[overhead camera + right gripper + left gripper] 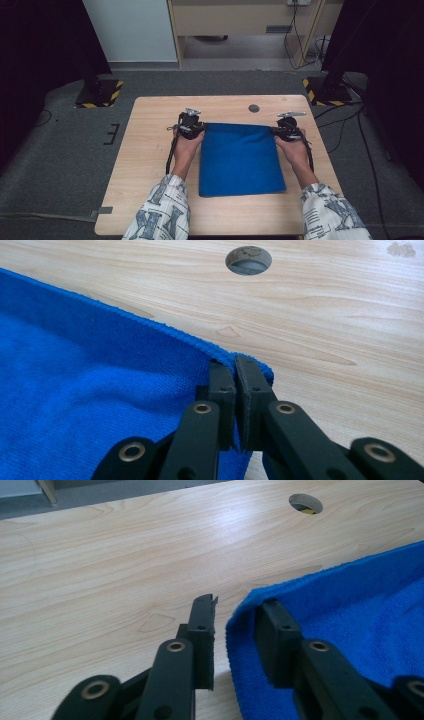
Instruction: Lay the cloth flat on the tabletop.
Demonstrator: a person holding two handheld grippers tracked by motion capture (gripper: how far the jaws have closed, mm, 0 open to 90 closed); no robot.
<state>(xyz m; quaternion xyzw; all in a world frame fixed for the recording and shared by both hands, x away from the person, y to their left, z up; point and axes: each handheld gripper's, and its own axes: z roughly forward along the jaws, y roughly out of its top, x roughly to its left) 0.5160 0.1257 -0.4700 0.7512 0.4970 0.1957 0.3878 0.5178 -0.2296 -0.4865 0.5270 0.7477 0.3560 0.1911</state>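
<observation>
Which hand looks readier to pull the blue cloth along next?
Probably the right: the right gripper is shut on the blue cloth's corner, while the left gripper stands open beside its corner.

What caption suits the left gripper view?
Left tool open astride the blue terry cloth's corner on the pale wooden table.

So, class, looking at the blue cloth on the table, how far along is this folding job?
Done: the blue cloth lies flat on the table, seemingly already folded, its far edge squared. In hand: the right gripper is shut on the far right corner, while the left gripper stands open, the far left corner loose between its jaws. Left: probably releasing the right corner too, then any further fold.
</observation>
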